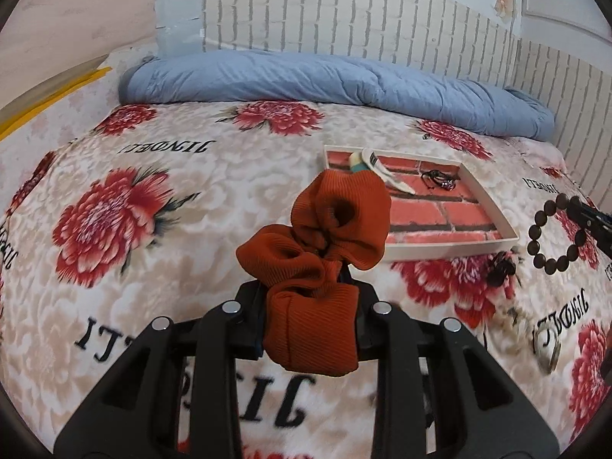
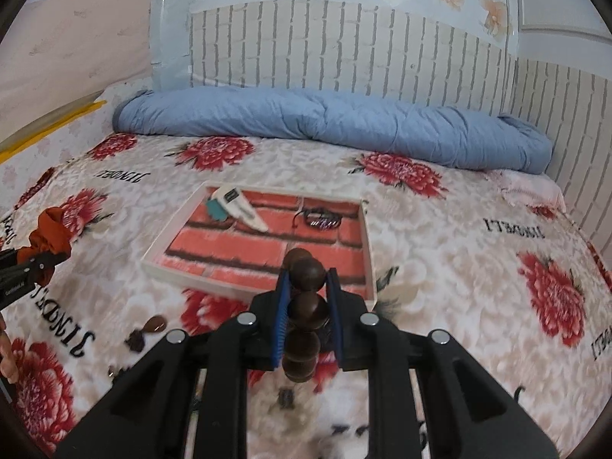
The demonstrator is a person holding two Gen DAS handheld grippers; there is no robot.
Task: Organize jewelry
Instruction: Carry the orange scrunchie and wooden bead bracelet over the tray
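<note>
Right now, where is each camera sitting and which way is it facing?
Left wrist: rides the left gripper, looking down over the flowered bed toward the tray; own fingers shut on an orange scrunchie; the right gripper enters at the right edge.
Right wrist: rides the right gripper, facing the tray from nearer; own fingers shut on a bead bracelet.
Shared: tray, blue duvet, brick-pattern wall, scrunchie, bracelet.

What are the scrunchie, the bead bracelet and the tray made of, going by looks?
Scrunchie, held in the left gripper: rust-orange ribbed knit fabric, matte, soft gathered folds.
Bead bracelet, held in the right gripper: dark brown beads with a glossy sheen, likely polished wood.
Tray: thin white walls, probably cardboard, with a brick-print floor.
</note>
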